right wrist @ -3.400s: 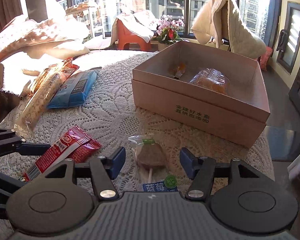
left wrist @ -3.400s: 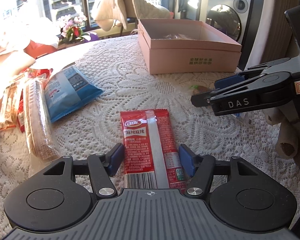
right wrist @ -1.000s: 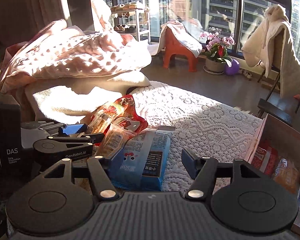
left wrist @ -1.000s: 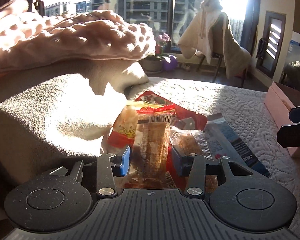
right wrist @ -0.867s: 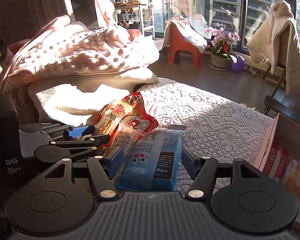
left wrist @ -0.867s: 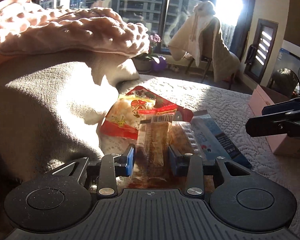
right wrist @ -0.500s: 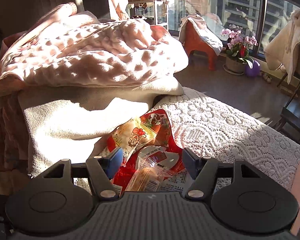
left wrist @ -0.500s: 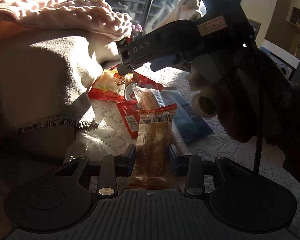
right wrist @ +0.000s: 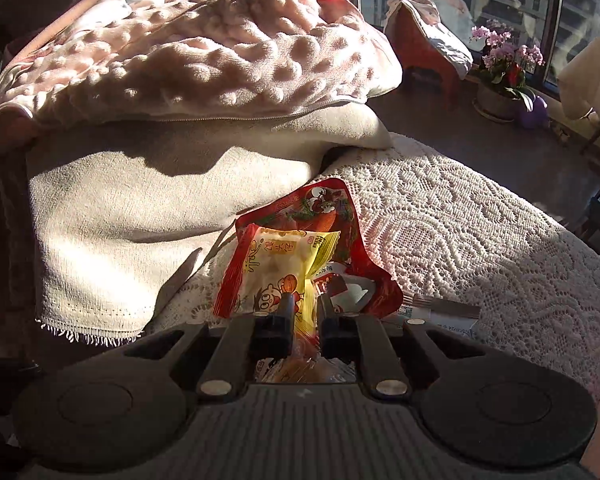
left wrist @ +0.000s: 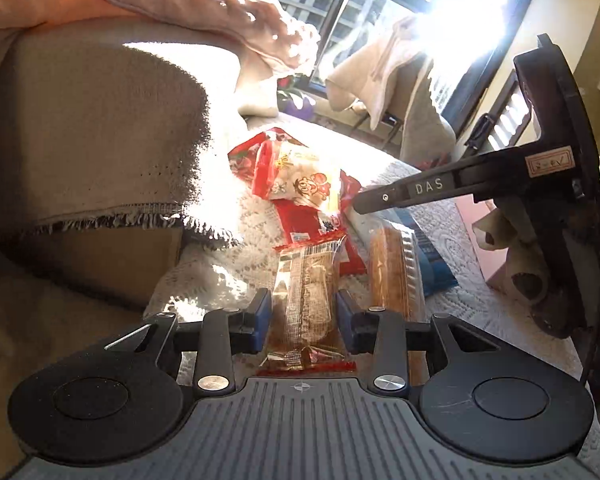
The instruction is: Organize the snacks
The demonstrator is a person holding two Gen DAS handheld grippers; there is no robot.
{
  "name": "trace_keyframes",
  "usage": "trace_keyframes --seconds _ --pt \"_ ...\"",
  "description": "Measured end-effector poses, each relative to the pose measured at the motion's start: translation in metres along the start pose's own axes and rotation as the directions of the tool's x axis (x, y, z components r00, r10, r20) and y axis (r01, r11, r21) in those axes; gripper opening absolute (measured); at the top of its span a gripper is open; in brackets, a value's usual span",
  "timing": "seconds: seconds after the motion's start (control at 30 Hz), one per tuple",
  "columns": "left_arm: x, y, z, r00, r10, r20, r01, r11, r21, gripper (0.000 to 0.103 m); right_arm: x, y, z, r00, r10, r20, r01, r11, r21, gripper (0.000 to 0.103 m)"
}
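The right tool (right wrist: 303,322) is clamped on the yellow snack pouch (right wrist: 278,270) and the left tool (left wrist: 302,316) on the clear-wrapped biscuit pack (left wrist: 305,292), so we judge both, plus the tabletop (right wrist: 460,216) pile, unboxed.

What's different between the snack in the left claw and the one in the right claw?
The brown snack bar is long and narrow in a clear wrapper; the yellow snack packet is wider, with a cartoon print. The left gripper holds the bar across its width, jaws apart; the right gripper has just snapped nearly shut, pinching only the packet's edge. Both are sealed snacks from one pile on the lace tablecloth.
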State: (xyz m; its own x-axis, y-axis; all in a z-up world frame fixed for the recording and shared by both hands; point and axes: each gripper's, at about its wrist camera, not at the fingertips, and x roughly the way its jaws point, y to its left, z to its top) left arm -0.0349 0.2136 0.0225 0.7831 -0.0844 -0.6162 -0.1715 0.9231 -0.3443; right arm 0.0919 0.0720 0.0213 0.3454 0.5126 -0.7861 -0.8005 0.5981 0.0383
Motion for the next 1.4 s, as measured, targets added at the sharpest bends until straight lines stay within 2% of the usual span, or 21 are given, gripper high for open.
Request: trace_keyframes --seconds 0.13,0.2,0.27,0.3,0.33,0.4,0.53,0.6,0.67,0.73,0.77,0.83,0.87,0.93,1.0,1.07,1.13,1.27,1.4 --pt "0.008 -0.018 0.000 0.996 -0.083 -0.030 0.084 0.996 0.029 0.040 -0.018 -0.011 -0.020 1.000 -0.008 -0.019 0.007 1.000 -0.030 0.007" --pt "0.008 -0.025 -0.001 0.996 -0.084 -0.029 0.085 0.995 0.045 0.040 -0.026 -0.011 -0.017 0.998 -0.041 0.037 0.043 0.997 -0.062 0.012" --pt "0.007 -0.027 -0.001 0.997 -0.067 -0.025 0.068 0.996 0.057 0.040 -0.024 -0.005 -0.004 0.993 -0.069 0.097 0.080 0.991 -0.108 0.039" --pt "0.005 -0.025 -0.001 0.998 -0.063 -0.024 0.064 0.997 0.053 0.040 -0.020 -0.003 0.003 0.989 -0.071 0.130 0.087 0.989 -0.121 0.068" --pt "0.006 -0.022 0.002 0.998 -0.058 -0.022 0.058 0.997 0.047 0.040 -0.015 -0.002 0.012 0.984 -0.071 0.162 0.090 0.989 -0.119 0.082" --pt "0.002 -0.018 0.003 0.999 -0.044 -0.010 0.044 0.998 0.035 0.040 -0.002 -0.001 0.031 0.985 -0.055 0.165 0.069 0.994 -0.081 0.082" --pt "-0.006 -0.001 0.004 1.000 -0.025 0.011 0.025 1.000 0.001 0.040 0.054 -0.007 0.064 0.996 0.087 0.036 -0.088 0.996 0.031 0.082" --pt "-0.007 0.004 0.004 1.000 -0.014 0.015 0.015 1.000 -0.014 0.040 0.076 -0.004 0.069 0.997 0.069 -0.017 -0.068 0.997 0.031 0.082" --pt "-0.006 0.009 0.004 1.000 -0.005 0.015 0.006 1.000 -0.030 0.040 0.089 -0.008 0.069 0.994 0.101 -0.043 -0.097 0.991 0.087 0.086" --pt "-0.007 0.013 0.002 1.000 -0.004 0.015 0.005 0.999 -0.045 0.040 0.084 -0.014 0.065 0.990 0.130 -0.051 -0.122 0.984 0.132 0.085" --pt "-0.007 0.013 0.002 1.000 -0.008 0.015 0.009 0.999 -0.051 0.040 0.078 -0.016 0.061 0.987 0.147 -0.062 -0.138 0.981 0.136 0.081" --pt "-0.006 0.013 0.002 1.000 -0.011 0.018 0.012 0.998 -0.059 0.040 0.059 -0.015 0.049 0.982 0.174 -0.068 -0.164 0.978 0.125 0.054" --pt "-0.006 0.013 0.002 1.000 -0.011 0.020 0.012 0.998 -0.063 0.040 0.047 -0.015 0.042 0.982 0.180 -0.056 -0.171 0.977 0.127 0.051" --pt "-0.006 0.013 0.002 1.000 -0.009 0.025 0.011 0.997 -0.080 0.040 0.020 -0.019 0.023 0.977 0.210 -0.035 -0.203 0.968 0.147 0.039" --pt "-0.008 0.011 0.003 1.000 -0.007 0.030 0.010 0.996 -0.087 0.040 -0.004 -0.023 0.007 0.979 0.205 -0.019 -0.200 0.968 0.153 0.036" --pt "-0.010 0.007 0.003 0.999 -0.015 0.031 0.018 0.996 -0.087 0.040 -0.031 -0.035 -0.013 0.969 0.247 -0.001 -0.242 0.950 0.197 0.031" --pt "-0.008 0.000 0.005 0.999 -0.031 0.029 0.033 0.997 -0.074 0.040 -0.051 -0.048 -0.033 0.961 0.278 0.006 -0.270 0.928 0.256 0.018" --pt "-0.008 -0.025 0.010 0.996 -0.088 0.021 0.088 0.996 -0.009 0.040 -0.087 -0.069 -0.084 0.964 0.260 0.050 -0.261 0.904 0.340 0.014" --pt "-0.003 -0.049 0.014 0.995 -0.101 0.015 0.101 0.994 0.039 0.040 -0.107 -0.083 -0.126 0.974 0.220 0.061 -0.226 0.892 0.391 0.014"
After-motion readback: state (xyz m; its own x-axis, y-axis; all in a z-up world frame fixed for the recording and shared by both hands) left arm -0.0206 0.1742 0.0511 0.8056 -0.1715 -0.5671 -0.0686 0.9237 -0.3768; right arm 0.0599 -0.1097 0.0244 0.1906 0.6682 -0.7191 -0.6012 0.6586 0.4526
